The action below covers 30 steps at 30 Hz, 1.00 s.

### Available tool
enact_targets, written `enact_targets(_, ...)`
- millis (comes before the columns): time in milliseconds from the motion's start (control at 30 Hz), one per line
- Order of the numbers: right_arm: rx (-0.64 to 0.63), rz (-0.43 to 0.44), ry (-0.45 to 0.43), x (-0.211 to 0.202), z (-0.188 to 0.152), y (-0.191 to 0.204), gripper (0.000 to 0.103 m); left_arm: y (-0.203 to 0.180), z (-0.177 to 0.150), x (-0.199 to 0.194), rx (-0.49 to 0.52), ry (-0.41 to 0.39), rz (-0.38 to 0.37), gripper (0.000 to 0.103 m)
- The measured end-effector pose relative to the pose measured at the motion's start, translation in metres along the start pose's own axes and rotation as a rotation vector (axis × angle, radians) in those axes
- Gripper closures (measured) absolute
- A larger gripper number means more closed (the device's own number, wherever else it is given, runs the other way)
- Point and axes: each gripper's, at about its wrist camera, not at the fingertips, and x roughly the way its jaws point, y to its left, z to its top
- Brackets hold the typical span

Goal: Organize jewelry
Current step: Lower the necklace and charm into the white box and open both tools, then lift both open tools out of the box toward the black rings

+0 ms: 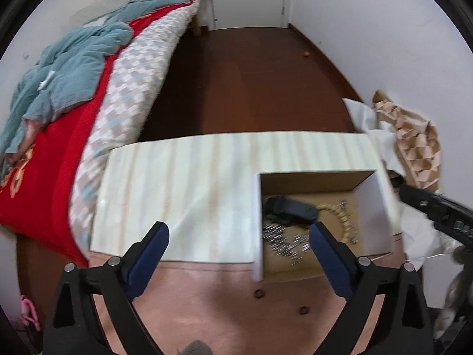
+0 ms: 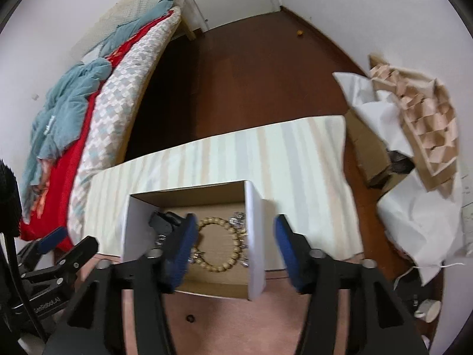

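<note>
Left gripper [image 1: 239,233] is hanging wide open over the striped lid [image 1: 183,189], gripping nothing. Right gripper [image 2: 235,227] is also gaping, empty, straddling the box [image 2: 254,236] wall. Bead bracelet [image 2: 218,245] is lying on the box floor beside silver chains [image 1: 283,239] and a black item [image 1: 291,210] (blurred).

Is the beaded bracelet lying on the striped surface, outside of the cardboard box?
No, the beaded bracelet lies on the floor of the open cardboard box, between its white flaps, not on the striped surface.
</note>
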Motion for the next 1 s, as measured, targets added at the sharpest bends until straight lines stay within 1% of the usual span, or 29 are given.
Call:
enact_targets(67,-0.035,-0.073,-0.018,-0.005,-0.01,0.006,0.011,0.005,-0.01,-0.001,-0.007,-0.002,0.019,0.002)
enact_targets(133,-0.065,-0.131,-0.014,-0.006,-0.02,0.012,0.01,0.008,-0.018,-0.002,-0.008,-0.007,0.033,0.001)
enact_targets(167,-0.071,-0.144,-0.01,-0.005,-0.025,0.013,0.008,0.008,-0.022,-0.002,-0.005,-0.007,0.041,0.001)
enact_targets(200,-0.078,-0.153,-0.007,-0.005,-0.03,0.016,0.002,0.007,-0.024,-0.002,-0.003,-0.006,0.045,0.001)
enact_targets(233,-0.089,-0.165,-0.006,-0.004,-0.036,0.019,0.0,0.008,-0.028,-0.003,-0.001,-0.004,0.051,0.001)
enact_targets(333,-0.112,-0.196,-0.014,-0.008,-0.049,0.026,0.0,0.007,-0.034,-0.008,0.007,-0.01,0.073,0.001)
enact_targets(500,-0.129,-0.213,-0.057,-0.027,-0.059,0.037,0.0,0.01,-0.039,-0.029,0.015,-0.057,0.092,0.001)
enact_targets(700,-0.129,-0.225,-0.13,-0.065,-0.069,0.049,0.0,0.015,-0.047,-0.066,0.013,-0.14,0.085,0.001)
enact_targets(867,-0.128,-0.232,-0.187,-0.094,-0.078,0.055,0.0,0.018,-0.056,-0.098,0.007,-0.213,0.099,0.001)
enact_targets(1000,-0.126,-0.226,-0.22,-0.112,-0.085,0.059,0.0,0.02,-0.065,-0.114,-0.002,-0.24,0.116,0.001)
